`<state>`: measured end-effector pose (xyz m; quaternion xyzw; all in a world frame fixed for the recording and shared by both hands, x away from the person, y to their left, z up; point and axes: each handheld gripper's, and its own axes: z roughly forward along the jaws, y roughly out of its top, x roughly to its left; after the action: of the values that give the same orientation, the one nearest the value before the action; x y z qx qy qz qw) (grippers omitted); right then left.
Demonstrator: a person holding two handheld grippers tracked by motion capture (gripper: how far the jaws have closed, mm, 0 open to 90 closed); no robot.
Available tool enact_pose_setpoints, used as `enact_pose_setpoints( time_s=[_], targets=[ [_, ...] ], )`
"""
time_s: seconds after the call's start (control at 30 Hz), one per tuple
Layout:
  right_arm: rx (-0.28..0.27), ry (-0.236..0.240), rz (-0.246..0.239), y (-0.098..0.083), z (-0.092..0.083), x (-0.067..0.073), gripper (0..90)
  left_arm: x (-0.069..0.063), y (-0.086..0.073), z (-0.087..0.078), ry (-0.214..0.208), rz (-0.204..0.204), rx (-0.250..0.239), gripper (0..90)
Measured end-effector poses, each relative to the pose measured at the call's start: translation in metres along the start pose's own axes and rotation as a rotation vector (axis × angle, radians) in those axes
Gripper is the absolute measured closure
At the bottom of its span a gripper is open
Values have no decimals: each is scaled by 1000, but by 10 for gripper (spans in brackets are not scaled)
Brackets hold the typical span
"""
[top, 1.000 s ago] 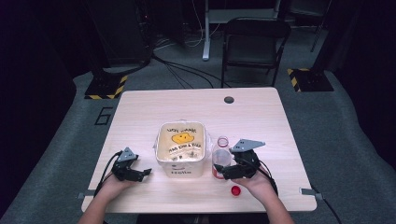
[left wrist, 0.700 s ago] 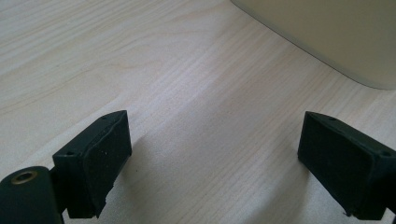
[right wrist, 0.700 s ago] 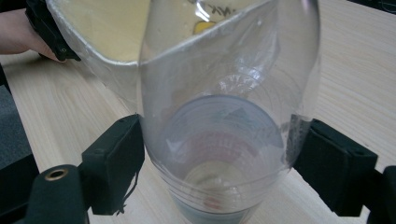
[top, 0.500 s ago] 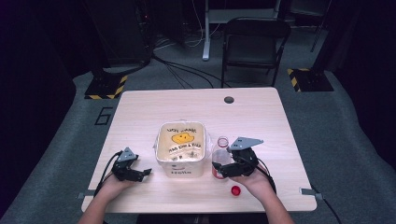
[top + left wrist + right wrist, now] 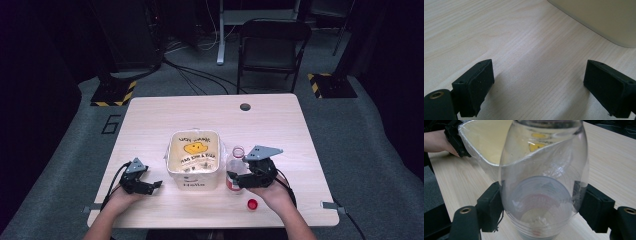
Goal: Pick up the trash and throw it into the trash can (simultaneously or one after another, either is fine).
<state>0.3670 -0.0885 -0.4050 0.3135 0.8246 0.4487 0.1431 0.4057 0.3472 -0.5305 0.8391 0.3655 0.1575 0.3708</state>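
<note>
Change: right gripper [image 5: 234,181] has been closing its jaws around the bottle [image 5: 235,169] since a moment ago; the hand itself is hardly shifting, and the left one is keeping its place.
Right jaws: both pads are now touching the low part of the clear bottle [image 5: 544,182], one on each side, so they are pinching it.
Left gripper [image 5: 156,186]: jaws are standing spread wide, with nothing between them, low over the bare table [image 5: 524,50].
Bottle place: it is standing upright, without cap, just beside the right wall of the bucket [image 5: 194,159], near the front edge of the table [image 5: 280,125].
Cap: the red cap [image 5: 253,204] is lying on the wood, close in front of the right hand.
Risk: I think the thin plastic can be squeezed in or slip, because the grip is low and the wall is smooth; tilting it can knock the bucket.
Room: the bucket is blocking the left side; right side and the far half of the table are lying free.
</note>
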Motion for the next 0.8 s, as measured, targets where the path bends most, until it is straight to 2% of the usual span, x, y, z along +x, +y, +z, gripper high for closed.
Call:
enact_pose_setpoints(
  time_s=[0.13,0.57,0.8],
  targets=[
    [-7,0,8,7,-6,-2,264,0,0,0,0,0,0,92],
    [-9,-20,-22,31,-24,-5,266,0,0,0,-2,1,1,91],
    [-21,-30,-19,43,-34,-8,266,0,0,0,-2,3,1,91]
  ],
)
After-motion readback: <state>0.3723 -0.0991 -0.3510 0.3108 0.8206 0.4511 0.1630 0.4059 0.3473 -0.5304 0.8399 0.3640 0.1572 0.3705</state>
